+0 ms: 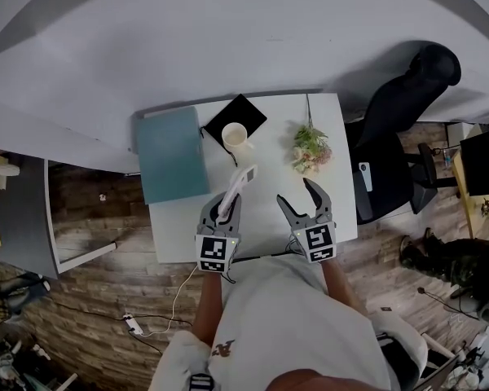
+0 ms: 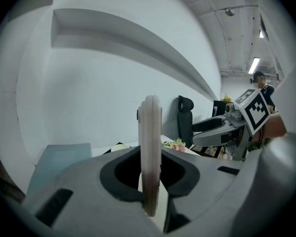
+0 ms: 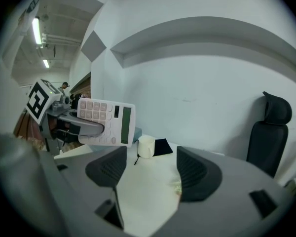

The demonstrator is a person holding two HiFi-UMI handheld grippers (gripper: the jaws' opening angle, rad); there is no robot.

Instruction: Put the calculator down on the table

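Observation:
My left gripper is shut on a white calculator, held on edge above the white table. In the left gripper view the calculator stands as a thin upright slab between the jaws. The right gripper view shows the calculator's keys and display facing it, clamped in the left gripper. My right gripper hovers open over the table's near right part with nothing between its pads; in its own view the right gripper frames bare tabletop.
A teal book lies at the table's left. A cream mug stands on a black mat at the back. A small flower bunch lies at the right. A black office chair stands beside the table's right edge.

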